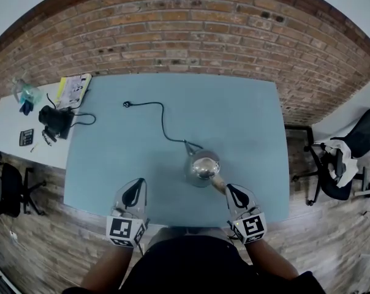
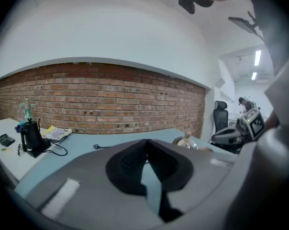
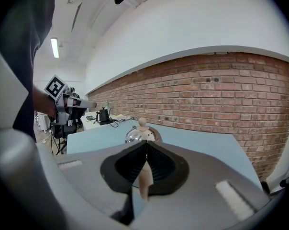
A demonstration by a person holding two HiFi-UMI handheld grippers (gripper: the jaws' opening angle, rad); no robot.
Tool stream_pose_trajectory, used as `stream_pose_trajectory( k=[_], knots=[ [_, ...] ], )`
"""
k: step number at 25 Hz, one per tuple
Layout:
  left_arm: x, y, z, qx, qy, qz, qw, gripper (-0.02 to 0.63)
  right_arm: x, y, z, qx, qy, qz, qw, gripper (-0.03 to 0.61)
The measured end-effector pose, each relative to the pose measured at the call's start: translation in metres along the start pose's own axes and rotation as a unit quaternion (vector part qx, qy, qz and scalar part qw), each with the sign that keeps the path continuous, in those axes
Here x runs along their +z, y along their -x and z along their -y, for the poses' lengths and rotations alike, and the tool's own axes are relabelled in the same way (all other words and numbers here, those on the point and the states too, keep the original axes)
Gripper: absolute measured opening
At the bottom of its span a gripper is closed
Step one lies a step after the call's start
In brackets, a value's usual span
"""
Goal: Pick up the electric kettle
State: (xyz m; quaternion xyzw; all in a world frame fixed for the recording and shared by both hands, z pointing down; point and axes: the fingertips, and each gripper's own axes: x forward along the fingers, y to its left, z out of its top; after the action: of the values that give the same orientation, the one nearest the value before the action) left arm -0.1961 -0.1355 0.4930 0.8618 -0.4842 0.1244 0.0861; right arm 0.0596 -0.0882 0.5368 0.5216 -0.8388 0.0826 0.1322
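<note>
The electric kettle point(image 1: 202, 166) is shiny steel and stands on the light blue table point(image 1: 246, 121), near its front edge. Its pale wooden handle point(image 1: 218, 182) points toward my right gripper point(image 1: 228, 189). That gripper is shut, its tips just short of the handle's end. In the right gripper view the kettle point(image 3: 136, 135) shows above the closed tips point(image 3: 147, 143), and the handle point(image 3: 144, 182) shows through the gap below them. My left gripper point(image 1: 138, 183) hovers over the table's front, left of the kettle, also shut point(image 2: 147, 142). The kettle point(image 2: 193, 143) appears to its right. A black cord point(image 1: 163, 124) runs back from the kettle.
A white desk point(image 1: 7, 124) adjoins the table's left side, carrying a black appliance point(image 1: 54, 121), a calculator point(image 1: 26, 137), papers point(image 1: 75, 89) and a bottle point(image 1: 22, 90). Office chairs stand at the right point(image 1: 344, 158) and left point(image 1: 10, 188). A brick wall point(image 1: 191, 35) lies behind.
</note>
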Motion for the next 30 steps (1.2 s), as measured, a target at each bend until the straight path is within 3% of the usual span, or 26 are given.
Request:
stream_pose_trajectory(
  k=[2,8,21,30],
  knots=[
    [0.001,0.0,-0.003,0.003,-0.001,0.0,1.0,0.003,0.001,-0.002,-0.004,0.01,-0.001,0.002,1.0,0.008],
    [0.001,0.004,-0.009,0.008,-0.007,-0.004,0.9999,0.005,-0.011,-0.009,-0.011,0.022,-0.005,-0.015,1.0,0.105],
    [-0.004,0.008,-0.001,-0.004,-0.003,-0.014,0.9999,0.005,-0.029,-0.018,-0.009,0.028,-0.01,-0.046,0.998,0.21],
    [-0.008,0.009,-0.001,0.002,0.001,-0.026,0.9997,0.005,-0.036,-0.021,-0.006,0.034,-0.016,-0.056,0.998,0.224]
  ],
)
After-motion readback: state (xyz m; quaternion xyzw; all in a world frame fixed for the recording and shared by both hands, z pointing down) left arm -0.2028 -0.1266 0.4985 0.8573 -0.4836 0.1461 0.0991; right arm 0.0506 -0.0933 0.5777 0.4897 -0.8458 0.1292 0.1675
